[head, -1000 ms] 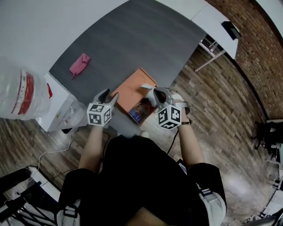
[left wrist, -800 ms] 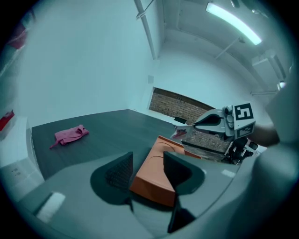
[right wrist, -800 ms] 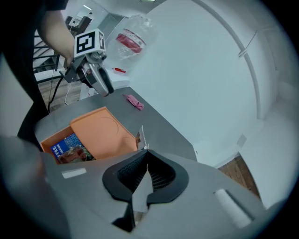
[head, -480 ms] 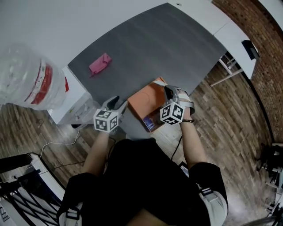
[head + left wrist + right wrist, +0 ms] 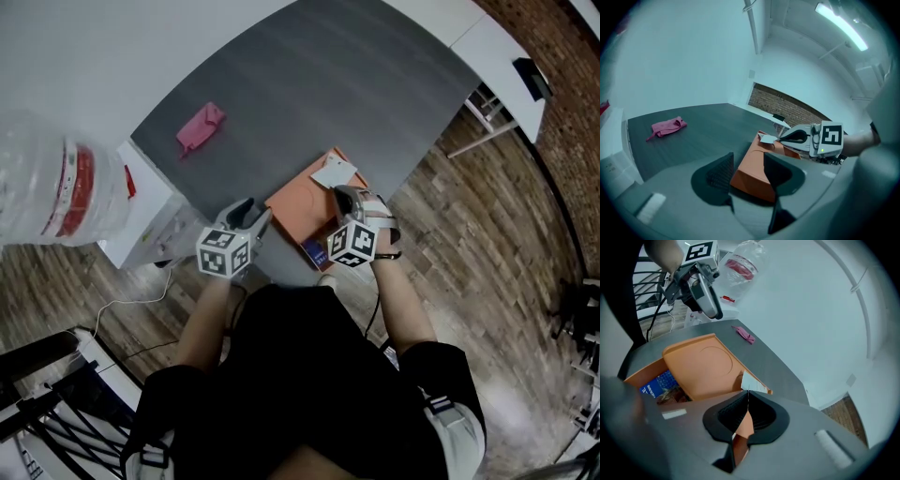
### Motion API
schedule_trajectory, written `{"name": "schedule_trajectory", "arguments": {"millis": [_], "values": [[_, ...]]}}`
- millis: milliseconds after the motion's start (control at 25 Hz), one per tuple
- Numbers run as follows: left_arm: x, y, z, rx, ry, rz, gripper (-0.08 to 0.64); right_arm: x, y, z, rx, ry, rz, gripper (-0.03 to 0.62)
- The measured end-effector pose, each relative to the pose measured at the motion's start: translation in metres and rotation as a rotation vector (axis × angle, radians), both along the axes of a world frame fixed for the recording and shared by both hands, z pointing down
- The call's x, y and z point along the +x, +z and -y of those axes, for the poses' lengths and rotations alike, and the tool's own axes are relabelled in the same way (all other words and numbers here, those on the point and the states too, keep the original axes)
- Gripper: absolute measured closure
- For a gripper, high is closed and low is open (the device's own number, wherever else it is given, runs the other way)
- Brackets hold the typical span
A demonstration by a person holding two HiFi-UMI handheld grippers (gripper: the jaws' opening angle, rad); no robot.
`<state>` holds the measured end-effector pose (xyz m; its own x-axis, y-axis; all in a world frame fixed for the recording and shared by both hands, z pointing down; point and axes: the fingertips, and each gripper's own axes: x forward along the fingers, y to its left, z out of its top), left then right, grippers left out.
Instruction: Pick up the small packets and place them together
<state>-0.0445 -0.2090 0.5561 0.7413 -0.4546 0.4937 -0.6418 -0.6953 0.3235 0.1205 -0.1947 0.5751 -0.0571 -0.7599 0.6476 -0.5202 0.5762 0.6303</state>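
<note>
The head view looks steeply down from above the person onto the grey bench. Low behind the jaws, the camera on the left hand-held gripper faces across the bench to a brick wall, and the one on the right hand-held gripper faces the opposite way. All three share the nearby orange box and white packet.

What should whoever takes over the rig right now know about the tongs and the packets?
The left tongs are open and empty, at the near corner of the orange box.
The right tongs are shut on a small white packet, over the box's far end.
A blue packet lies in the box's open part. A pink cloth lies well apart on the table.
Done: white packet picked up.
Left: probably set it beside the blue packet, then release.
</note>
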Motion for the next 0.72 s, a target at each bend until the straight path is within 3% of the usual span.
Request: {"name": "schedule_trajectory", "arguments": {"millis": [200, 400, 720], "values": [[0.0, 0.002, -0.004, -0.007, 0.013, 0.013, 0.362, -0.009, 0.01, -0.004, -0.037, 0.013, 0.058, 0.566], [-0.003, 0.003, -0.007, -0.01, 0.011, 0.019, 0.362, -0.015, 0.014, -0.009, -0.068, 0.001, 0.1, 0.483], [0.015, -0.003, -0.003, 0.025, 0.042, -0.001, 0.362, -0.007, -0.015, -0.015, 0.008, 0.018, 0.129, 0.476]]}}
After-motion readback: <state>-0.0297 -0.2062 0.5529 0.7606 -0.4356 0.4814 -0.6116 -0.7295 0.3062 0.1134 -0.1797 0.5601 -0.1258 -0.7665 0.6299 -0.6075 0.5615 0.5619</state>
